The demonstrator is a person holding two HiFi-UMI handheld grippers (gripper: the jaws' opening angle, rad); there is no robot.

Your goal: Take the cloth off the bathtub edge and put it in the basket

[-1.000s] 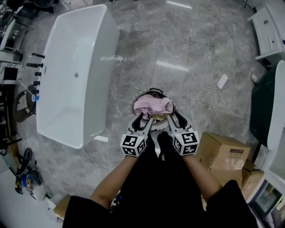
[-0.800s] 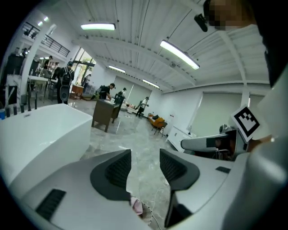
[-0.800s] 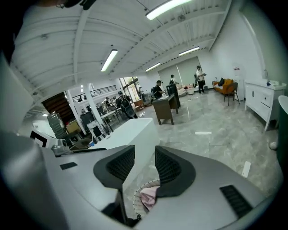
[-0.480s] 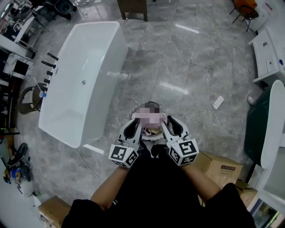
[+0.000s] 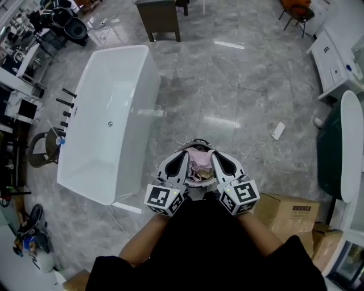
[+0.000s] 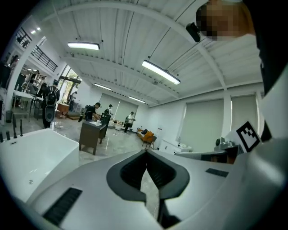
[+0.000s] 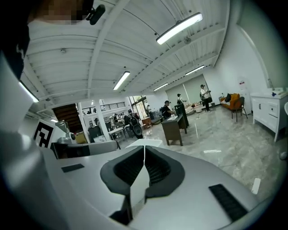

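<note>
The pink cloth (image 5: 198, 162) lies bunched in the round basket (image 5: 194, 142) on the grey floor, just right of the white bathtub (image 5: 145, 108). My left gripper (image 5: 184, 153) and right gripper (image 5: 212, 154) are held side by side above the basket, tips pointing away from me, partly covering the cloth. Both have closed tip to tip with nothing between them. In the left gripper view the left gripper (image 6: 146, 153) looks out across the room, and so does the right gripper (image 7: 144, 148) in the right gripper view. No cloth shows on the bathtub rim.
Cardboard boxes (image 5: 288, 208) stand at my right. A white power strip (image 5: 278, 131) with its cable lies on the floor beyond the basket. A dark table (image 5: 160, 17) stands past the tub, black taps (image 5: 65, 105) at its left, and a dark green tub (image 5: 335, 153) at far right.
Both grippers stood open over the cloth in the basket; now both are shut and empty, raised a little. The cloth stays in the basket.
</note>
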